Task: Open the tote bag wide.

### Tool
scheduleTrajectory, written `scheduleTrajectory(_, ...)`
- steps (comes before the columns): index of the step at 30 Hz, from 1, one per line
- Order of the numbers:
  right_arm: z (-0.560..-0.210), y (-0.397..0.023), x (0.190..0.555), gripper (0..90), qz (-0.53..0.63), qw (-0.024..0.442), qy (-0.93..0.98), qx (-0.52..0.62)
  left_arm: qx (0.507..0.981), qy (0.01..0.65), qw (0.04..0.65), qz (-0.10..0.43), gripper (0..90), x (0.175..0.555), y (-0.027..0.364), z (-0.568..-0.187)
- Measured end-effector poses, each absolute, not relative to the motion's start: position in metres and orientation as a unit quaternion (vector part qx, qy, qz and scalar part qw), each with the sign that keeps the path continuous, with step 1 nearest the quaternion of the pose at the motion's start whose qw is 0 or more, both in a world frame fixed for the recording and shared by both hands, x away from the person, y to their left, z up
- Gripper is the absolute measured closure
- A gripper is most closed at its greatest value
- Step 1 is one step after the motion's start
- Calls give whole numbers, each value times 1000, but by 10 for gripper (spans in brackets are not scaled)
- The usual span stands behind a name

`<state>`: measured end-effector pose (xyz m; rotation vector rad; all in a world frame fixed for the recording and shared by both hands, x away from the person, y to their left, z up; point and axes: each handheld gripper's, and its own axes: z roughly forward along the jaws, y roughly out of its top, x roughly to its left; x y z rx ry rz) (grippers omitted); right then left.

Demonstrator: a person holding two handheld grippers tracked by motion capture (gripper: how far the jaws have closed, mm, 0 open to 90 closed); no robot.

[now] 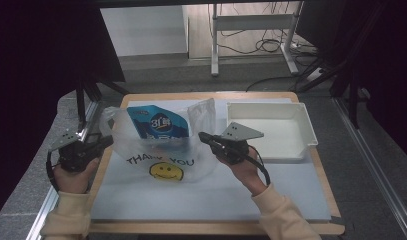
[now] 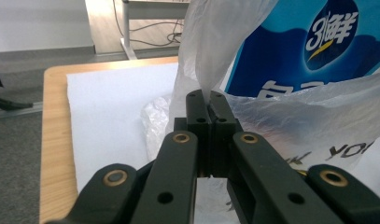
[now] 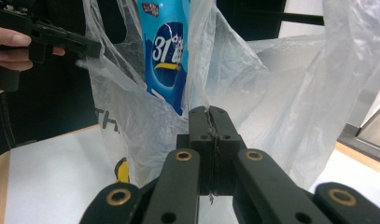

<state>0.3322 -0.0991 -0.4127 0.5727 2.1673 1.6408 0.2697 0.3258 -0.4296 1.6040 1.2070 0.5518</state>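
Plastic bag point(image 1: 163, 150) with a smiley face stands near the far left corner of the counter point(image 1: 211, 200) in the high view, with one blue packet point(image 1: 158, 122) already inside. One left claw point(image 1: 107, 141) and one right claw point(image 1: 203, 136) hold its two sides. One white tray point(image 1: 271, 131) sits by the far right corner.

In the left gripper view, the left claw point(image 2: 211, 100) is clamped on the bag's thin edge.

In the right gripper view, the right claw point(image 3: 209, 114) is clamped on the other edge. The packing looks done; I think setting the bag down is left.
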Motion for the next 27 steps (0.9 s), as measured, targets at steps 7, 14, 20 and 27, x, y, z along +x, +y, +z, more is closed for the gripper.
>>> scheduleTrajectory(7, -426, -95, 334, 886, 567, 178, 777, 207, 670, 507, 496, 219, 899, 274, 326, -440)
scheduleTrajectory(14, -434, -93, 334, 886, 555, 177, 785, 211, 674, 510, 490, 215, 900, 274, 325, -446)
scheduleTrajectory(20, -437, -94, 334, 886, 551, 178, 787, 213, 676, 513, 485, 211, 900, 273, 326, -451)
scheduleTrajectory(27, -445, -94, 335, 886, 539, 177, 794, 219, 679, 516, 480, 205, 900, 272, 327, -457)
